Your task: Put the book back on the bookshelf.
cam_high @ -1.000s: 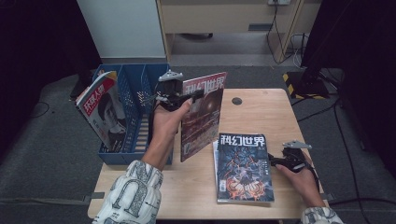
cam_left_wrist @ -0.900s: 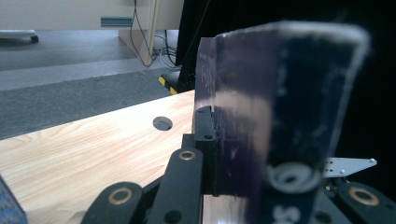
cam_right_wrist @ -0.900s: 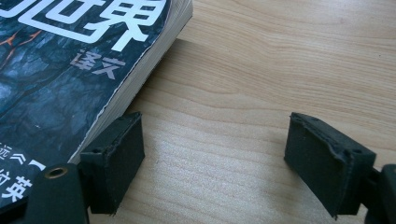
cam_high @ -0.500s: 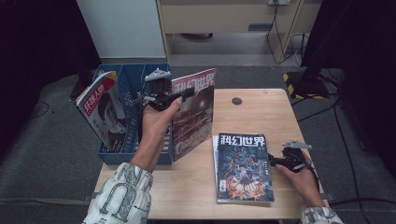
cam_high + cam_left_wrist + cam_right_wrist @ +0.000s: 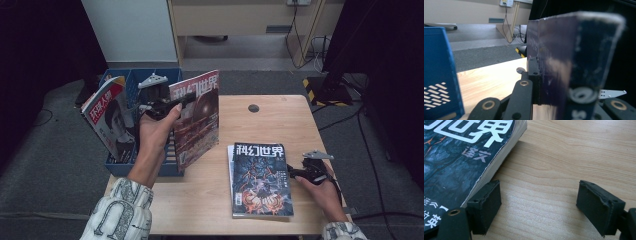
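The left claw [image 5: 186, 100] grips the upright magazine [image 5: 196, 117] by its top edge, long axis vertical, just right of the blue file bin [image 5: 145, 167] it hangs beside, while the right claw [image 5: 539, 205] rests wide apart on the counter [image 5: 280, 117].

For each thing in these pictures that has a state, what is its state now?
Left hand-held gripper: shut on the red magazine.
Red magazine: closed, held upright off the table, beside the blue bin.
Right hand-held gripper: open, holding nothing, low over the table beside the stack.
Top magazine of the stack: closed, lying flat.
Blue bin: open-topped, one magazine leaning inside.
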`<state>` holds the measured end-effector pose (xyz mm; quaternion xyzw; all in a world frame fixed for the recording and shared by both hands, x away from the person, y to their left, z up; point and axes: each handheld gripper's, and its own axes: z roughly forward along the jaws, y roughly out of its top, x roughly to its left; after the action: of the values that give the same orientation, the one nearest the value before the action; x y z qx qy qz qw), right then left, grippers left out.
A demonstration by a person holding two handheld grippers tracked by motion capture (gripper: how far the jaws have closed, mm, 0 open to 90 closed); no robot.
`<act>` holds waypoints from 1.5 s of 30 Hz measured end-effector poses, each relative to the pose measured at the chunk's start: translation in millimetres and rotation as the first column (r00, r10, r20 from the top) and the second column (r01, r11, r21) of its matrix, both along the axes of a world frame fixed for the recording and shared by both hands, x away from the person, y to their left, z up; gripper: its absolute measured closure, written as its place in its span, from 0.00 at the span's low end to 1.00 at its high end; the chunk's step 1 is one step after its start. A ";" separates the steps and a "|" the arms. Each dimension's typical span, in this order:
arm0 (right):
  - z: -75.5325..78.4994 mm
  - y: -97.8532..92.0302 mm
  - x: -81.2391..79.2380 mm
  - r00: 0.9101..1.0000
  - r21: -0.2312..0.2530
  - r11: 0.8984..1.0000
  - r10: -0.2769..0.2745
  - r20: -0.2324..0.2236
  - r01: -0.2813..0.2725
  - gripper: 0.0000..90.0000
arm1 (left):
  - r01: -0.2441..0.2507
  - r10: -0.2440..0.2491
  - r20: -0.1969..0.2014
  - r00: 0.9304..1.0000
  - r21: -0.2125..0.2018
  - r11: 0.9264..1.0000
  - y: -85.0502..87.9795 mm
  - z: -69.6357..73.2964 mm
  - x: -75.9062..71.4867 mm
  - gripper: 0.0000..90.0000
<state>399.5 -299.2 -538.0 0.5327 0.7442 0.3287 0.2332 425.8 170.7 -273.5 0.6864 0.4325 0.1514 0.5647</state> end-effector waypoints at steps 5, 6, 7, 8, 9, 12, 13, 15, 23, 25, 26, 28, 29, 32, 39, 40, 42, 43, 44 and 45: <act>0.0 0.0 0.0 1.000 0.001 1.000 -0.001 0.000 0.001 0.22 | -0.004 0.004 0.000 1.000 -0.006 1.000 7.8 -1.7 -2.1 0.93; 0.0 0.0 0.0 1.000 0.001 1.000 -0.001 0.000 0.001 0.22 | -0.006 0.006 0.000 1.000 -0.008 1.000 9.3 -2.0 -2.7 0.93; 0.0 0.0 0.0 1.000 0.000 1.000 0.000 0.000 0.000 0.22 | -0.007 0.007 0.000 1.000 -0.009 1.000 11.5 -2.1 -3.5 0.93; 0.0 0.0 0.0 1.000 0.000 1.000 0.000 0.000 0.000 0.22 | -0.007 0.007 0.002 1.000 -0.011 1.000 13.2 -2.4 -4.1 0.93; 0.0 0.0 0.0 1.000 0.000 1.000 0.000 0.000 0.000 0.22 | -0.008 0.008 0.003 1.000 -0.012 1.000 14.6 -2.5 -4.6 0.93; 0.0 0.0 0.0 1.000 0.000 1.000 0.000 0.000 0.000 0.22 | -0.018 0.018 0.004 1.000 -0.020 1.000 20.8 -3.3 -6.7 0.93; 0.0 0.0 0.0 1.000 0.000 1.000 0.000 0.000 0.000 0.22 | -0.022 0.022 0.002 1.000 -0.026 0.999 23.5 -3.5 -7.6 0.93; 0.0 0.0 0.0 1.000 0.001 1.000 -0.001 0.000 0.001 0.22 | -0.026 0.026 0.004 1.000 -0.028 0.999 27.7 -3.2 -9.0 0.93; 0.0 0.0 0.1 1.000 0.000 1.000 0.000 0.000 0.000 0.22 | -0.055 0.055 0.016 0.998 -0.039 0.998 47.5 0.7 -17.3 0.93; 0.0 0.0 0.0 1.000 0.001 1.000 0.000 0.000 0.000 0.22 | -0.061 0.062 0.020 0.998 -0.041 0.997 52.3 1.7 -19.8 0.93; 0.0 0.0 0.0 1.000 0.000 1.000 0.000 0.000 0.000 0.22 | -0.065 0.066 0.022 0.998 -0.043 0.997 54.8 2.0 -21.0 0.93; 0.0 0.0 0.0 1.000 0.000 1.000 0.000 0.000 0.000 0.22 | -0.072 0.073 0.023 0.997 -0.045 0.996 60.3 2.3 -22.7 0.93; 0.1 0.0 0.0 1.000 0.002 1.000 -0.001 -0.001 0.001 0.22 | -0.076 0.077 0.022 0.997 -0.047 0.996 63.2 2.2 -23.3 0.93; 0.1 0.0 0.0 1.000 0.002 1.000 0.000 0.000 0.000 0.22 | -0.092 0.093 0.021 0.995 -0.049 0.995 72.4 2.6 -25.4 0.93; 0.1 -0.1 0.2 1.000 0.002 1.000 0.001 0.000 -0.001 0.22 | -0.121 0.123 0.024 0.992 -0.057 0.991 91.1 4.7 -31.2 0.93; 0.1 -0.1 0.2 1.000 0.001 1.000 0.001 0.000 -0.001 0.22 | -0.122 0.123 0.024 0.992 -0.056 0.991 92.7 5.2 -31.7 0.93; 0.1 -0.1 0.2 1.000 0.001 1.000 0.001 0.000 -0.001 0.22 | -0.131 0.133 0.023 0.991 -0.061 0.990 96.4 6.9 -32.8 0.93; 0.1 -0.1 0.2 1.000 0.001 1.000 0.001 0.000 -0.001 0.22 | -0.136 0.137 0.025 0.990 -0.060 0.989 99.0 8.2 -33.4 0.93; 0.1 -0.1 0.2 1.000 0.002 1.000 0.001 0.000 -0.001 0.22 | -0.139 0.141 0.027 0.990 -0.059 0.989 100.6 9.0 -33.8 0.93; 0.1 -0.1 0.2 1.000 0.002 1.000 0.001 0.000 -0.001 0.22 | -0.145 0.147 0.030 0.989 -0.060 0.988 103.6 10.0 -34.4 0.93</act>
<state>399.7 -299.3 -538.0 0.5325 0.7442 0.3295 0.2325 391.4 274.3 -263.5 0.6337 0.4760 0.1916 0.5789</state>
